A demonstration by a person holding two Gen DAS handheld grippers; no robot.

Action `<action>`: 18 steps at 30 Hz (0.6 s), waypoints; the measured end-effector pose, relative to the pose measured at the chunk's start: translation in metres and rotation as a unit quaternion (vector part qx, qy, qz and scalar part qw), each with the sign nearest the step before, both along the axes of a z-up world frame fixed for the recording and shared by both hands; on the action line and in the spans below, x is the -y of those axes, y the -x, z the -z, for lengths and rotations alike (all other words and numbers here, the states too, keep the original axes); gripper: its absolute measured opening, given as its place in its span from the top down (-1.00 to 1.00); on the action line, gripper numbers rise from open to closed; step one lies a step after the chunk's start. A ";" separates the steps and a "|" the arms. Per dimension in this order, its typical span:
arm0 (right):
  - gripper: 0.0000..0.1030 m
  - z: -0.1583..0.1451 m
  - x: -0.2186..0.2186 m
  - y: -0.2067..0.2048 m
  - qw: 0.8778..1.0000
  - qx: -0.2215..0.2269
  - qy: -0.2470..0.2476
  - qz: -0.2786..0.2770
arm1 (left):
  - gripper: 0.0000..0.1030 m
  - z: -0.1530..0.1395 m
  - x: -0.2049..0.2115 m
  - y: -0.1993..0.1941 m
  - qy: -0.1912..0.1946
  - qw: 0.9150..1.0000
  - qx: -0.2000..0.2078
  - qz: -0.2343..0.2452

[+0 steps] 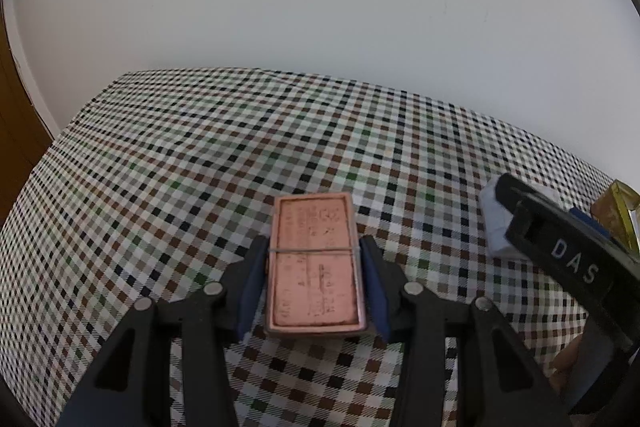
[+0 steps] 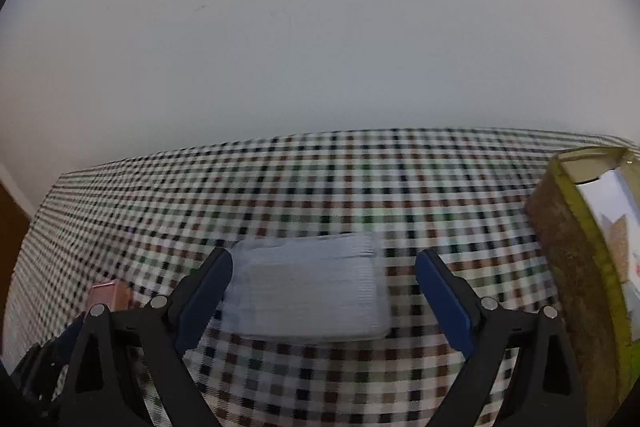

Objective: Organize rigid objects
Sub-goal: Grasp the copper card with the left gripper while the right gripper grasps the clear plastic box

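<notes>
Left wrist view: the left claw is clenched on a copper-pink rectangular case, its blue pads pressing the two long sides at about mid-length. The case's long axis runs straight away from the camera, in line with the fingers, its far end jutting past the fingertips over the checked worktop. Whether the case rests on the cloth or hangs just above it cannot be told. At right, the right claw reaches in over a pale blue-white block, with a yellow-edged box just beyond at the frame's edge.

Right wrist view, blurred by motion: the right claw stands released, its blue pads spread wide and empty. The pale blue-white block lies flat on the checked worktop directly ahead between the fingers, its long axis crosswise, left to right. The left pad overlaps the block's left end; a strip of cloth shows between the right pad and the right end. The yellow-edged box stands at far right, close beside the right finger. The copper-pink case peeps in at near left.

The right hand is plainly the nearer to the block; judging by the layout, closing would take it across its length, so the wide spread matters, and the box leaves little room on the right.
</notes>
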State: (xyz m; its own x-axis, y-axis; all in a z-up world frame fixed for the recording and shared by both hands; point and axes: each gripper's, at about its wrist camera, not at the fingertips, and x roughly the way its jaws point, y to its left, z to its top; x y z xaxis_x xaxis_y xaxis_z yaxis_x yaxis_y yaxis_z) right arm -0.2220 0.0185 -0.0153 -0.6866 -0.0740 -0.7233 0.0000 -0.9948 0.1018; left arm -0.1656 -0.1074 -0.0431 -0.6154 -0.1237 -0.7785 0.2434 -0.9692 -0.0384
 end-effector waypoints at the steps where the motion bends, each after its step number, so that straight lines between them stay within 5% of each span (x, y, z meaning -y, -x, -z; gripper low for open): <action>1: -0.83 0.002 0.002 0.002 1.000 0.007 0.001 -0.004 | 0.11 0.000 -0.001 0.000 0.000 1.000 0.000 0.000; 9: -0.82 0.009 0.011 0.009 0.999 0.038 -0.006 -0.015 | 0.11 -0.001 0.002 -0.007 0.000 1.000 -0.001 0.002; 12: -0.60 0.009 0.018 0.008 0.998 0.041 -0.043 -0.009 | 0.11 -0.001 0.002 -0.007 -0.002 1.000 -0.001 0.002; 18: -0.59 0.006 0.005 -0.002 0.999 0.036 -0.023 -0.001 | 0.11 0.002 0.009 -0.005 -0.001 1.000 -0.001 0.005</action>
